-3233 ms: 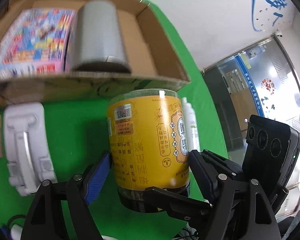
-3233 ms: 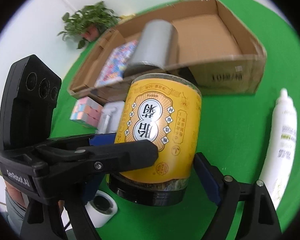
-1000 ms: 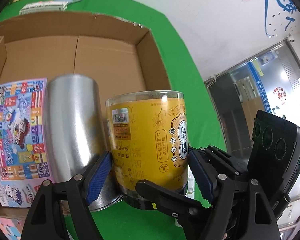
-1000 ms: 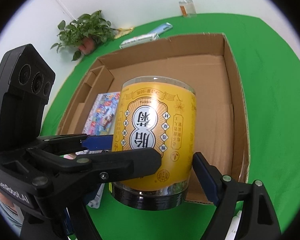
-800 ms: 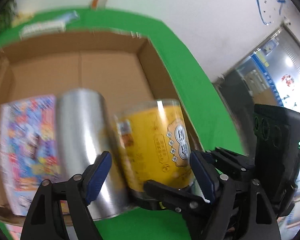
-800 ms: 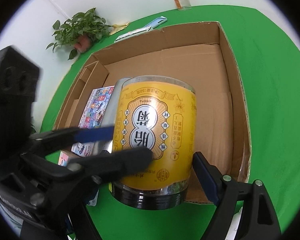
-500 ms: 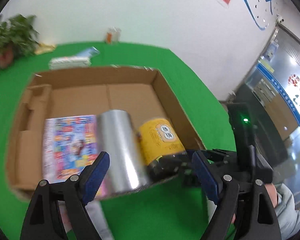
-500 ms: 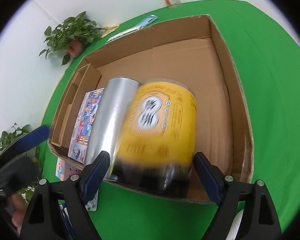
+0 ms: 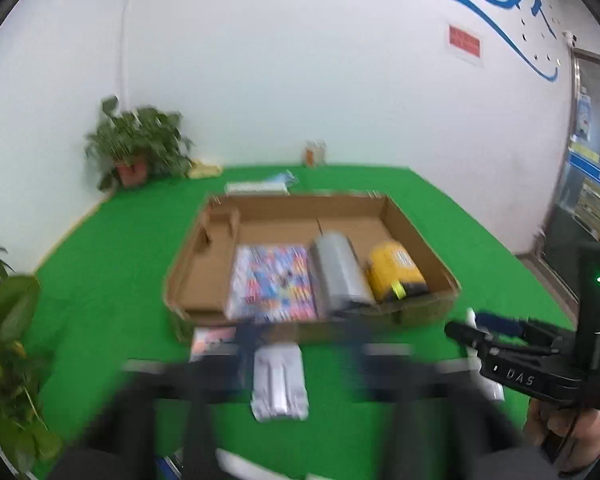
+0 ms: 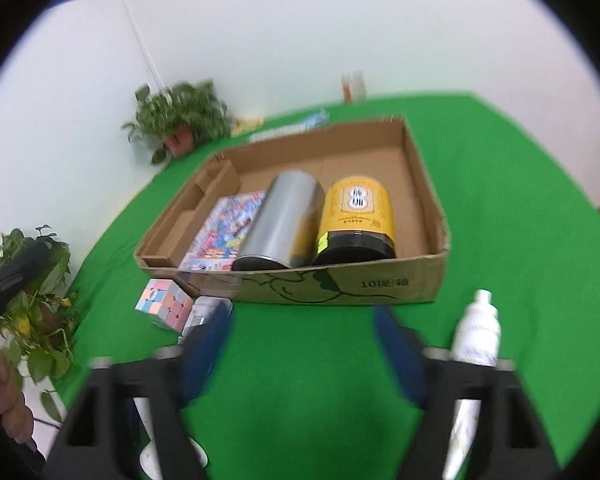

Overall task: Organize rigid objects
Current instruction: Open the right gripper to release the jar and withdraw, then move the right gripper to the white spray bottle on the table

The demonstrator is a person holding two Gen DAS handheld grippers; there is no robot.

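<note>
**Green table, box half filled**

Green cloth carries the cardboard box [image 10: 420, 280], yellow canister [image 10: 356, 216] lying inside. Right gripper [image 10: 300, 344] hangs spread and empty; the white bottle [image 10: 476, 328] lies just right of it, lengthwise, nearest. Left gripper [image 9: 300, 356] blurs, apparently spread.

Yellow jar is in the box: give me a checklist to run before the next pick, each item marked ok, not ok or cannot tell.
1. Yellow jar lies inside the cardboard box, beside the silver canister: ok.
2. Right gripper open, nothing between its fingers: ok.
3. Left gripper open and empty: cannot tell, its fingers are badly blurred.
4. Bare box floor behind the jar and canister for more items: ok.
5. White bottle stands on the green cloth outside the box, beside the right gripper: ok as a next pick.
6. Pastel cube and white device also wait outside the box: ok.
</note>
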